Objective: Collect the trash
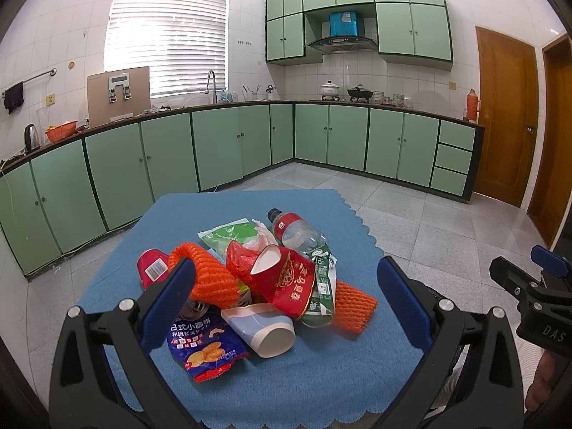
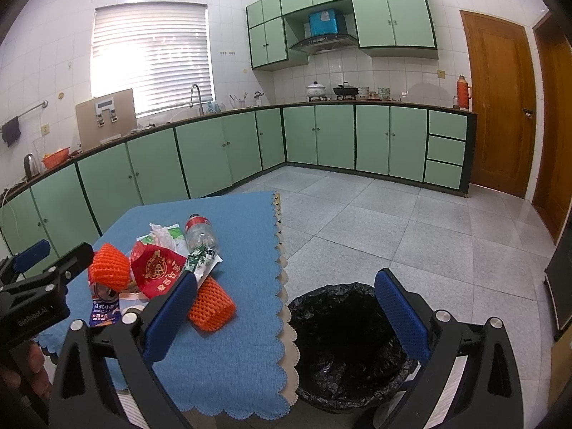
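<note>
Left gripper (image 1: 286,296): I see its blue fingers (image 1: 171,296) spread wide with nothing between them, hovering above the near side of the trash pile.
Right gripper (image 2: 286,304): my view shows it fully spread too, holding nothing; one finger sits over the tabletop edge, the other over the bin.
Trash pile (image 1: 257,271): heaped in the middle of the blue cloth (image 1: 321,375) covering the tabletop.
Red paper cup (image 1: 286,279): crushed, lying on top at the centre of the pile.
Plastic bottle (image 1: 296,230): on its side at the far edge of the pile, dark cap pointing away from me.
Orange foam net (image 1: 211,271): left part of the pile, beside the red paper cup.
Second orange foam net (image 1: 352,305): right edge of the pile, on the cloth.
Blue snack bag (image 1: 203,343): near-left edge of the pile, flat on the cloth.
White and blue paper cup (image 1: 264,329): tipped over at the near edge of the pile, mouth toward me.
Green wrapper (image 1: 228,234): far-left part of the pile.
Bin (image 2: 343,346): lined with a black bag, standing on the floor just right of the tabletop, well apart from the pile.
</note>
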Tool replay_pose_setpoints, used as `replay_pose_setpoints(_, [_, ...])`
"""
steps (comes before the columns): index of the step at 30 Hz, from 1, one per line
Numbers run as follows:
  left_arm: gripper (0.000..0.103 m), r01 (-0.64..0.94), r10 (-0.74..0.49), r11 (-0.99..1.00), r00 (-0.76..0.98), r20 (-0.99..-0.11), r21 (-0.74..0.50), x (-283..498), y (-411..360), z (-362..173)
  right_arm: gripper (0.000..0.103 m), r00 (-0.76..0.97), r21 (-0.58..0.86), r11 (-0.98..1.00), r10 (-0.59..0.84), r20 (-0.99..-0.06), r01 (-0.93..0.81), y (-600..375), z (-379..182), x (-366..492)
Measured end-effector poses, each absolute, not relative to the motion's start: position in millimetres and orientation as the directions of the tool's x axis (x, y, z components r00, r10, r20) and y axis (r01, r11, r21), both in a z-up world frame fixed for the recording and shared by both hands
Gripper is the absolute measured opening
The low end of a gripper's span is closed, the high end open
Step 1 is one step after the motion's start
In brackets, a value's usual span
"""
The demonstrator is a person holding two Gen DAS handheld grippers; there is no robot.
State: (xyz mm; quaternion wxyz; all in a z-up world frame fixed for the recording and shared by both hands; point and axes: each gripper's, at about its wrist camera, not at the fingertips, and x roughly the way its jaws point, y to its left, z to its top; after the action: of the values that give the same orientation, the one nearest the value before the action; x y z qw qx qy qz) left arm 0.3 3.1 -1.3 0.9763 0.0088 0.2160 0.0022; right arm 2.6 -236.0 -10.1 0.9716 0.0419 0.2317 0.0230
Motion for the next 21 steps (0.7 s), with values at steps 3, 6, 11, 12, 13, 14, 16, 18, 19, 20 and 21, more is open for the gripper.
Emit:
replay_pose_setpoints(3, [0.098, -0.001, 0.009, 1.0, 0.907, -0.421, 0.019, 0, 3, -1, 0.097, 0.892, 0.093, 0.995, 0.064, -0.448, -0.024, -236, -10, 3])
replay_pose_setpoints(6, [0.098, 0.0, 0.008, 1.0, 0.907, -0.422, 0.019, 0, 3, -1, 0.097, 0.892, 0.093, 0.995, 0.064, -0.448, -0.024, -236, -10, 3])
replay_pose_setpoints(11, [0.098, -0.002, 0.009, 1.0, 0.907, -0.422, 0.019, 0, 3, -2, 0.097, 0.891, 0.092, 0.995, 0.065, -0.45, -0.025, -233, -8, 5])
replay_pose_setpoints(12, [0.098, -0.002, 0.009, 1.0, 0.906, -0.422, 0.018, 0, 3, -1, 0.097, 0.89, 0.092, 0.995, 0.065, -0.451, -0.026, -233, -6, 5])
replay_pose_setpoints(13, [0.098, -0.002, 0.009, 1.0, 0.906, -0.423, 0.017, 0, 4, -2, 0.097, 0.89, 0.092, 0.995, 0.065, -0.451, -0.026, -233, -6, 5])
replay_pose_setpoints(14, [0.098, -0.002, 0.009, 1.0, 0.906, -0.423, 0.017, 0, 4, -2, 0.097, 0.89, 0.092, 0.995, 0.065, -0.451, -0.026, -233, -6, 5])
replay_pose_setpoints(16, [0.098, -0.004, 0.011, 1.0, 0.906, -0.424, 0.019, 1, 5, -2, 0.097, 0.89, 0.093, 0.995, 0.067, -0.451, -0.028, -234, -6, 6])
replay_pose_setpoints(18, [0.098, -0.011, 0.02, 1.0, 0.906, -0.424, 0.024, 2, 10, -3, 0.097, 0.888, 0.093, 0.995, 0.069, -0.454, -0.03, -234, -8, 9])
replay_pose_setpoints(19, [0.098, -0.021, 0.029, 0.999, 0.904, -0.426, 0.025, 3, 15, -4, 0.097, 0.887, 0.094, 0.995, 0.072, -0.457, -0.032, -234, -8, 10])
replay_pose_setpoints(20, [0.098, -0.029, 0.037, 0.999, 0.902, -0.429, 0.026, 5, 19, -5, 0.097, 0.886, 0.095, 0.995, 0.074, -0.458, -0.034, -234, -9, 11])
replay_pose_setpoints(21, [0.098, -0.04, 0.048, 0.999, 0.901, -0.432, 0.027, 8, 22, -7, 0.097, 0.885, 0.096, 0.995, 0.078, -0.459, -0.038, -233, -10, 14])
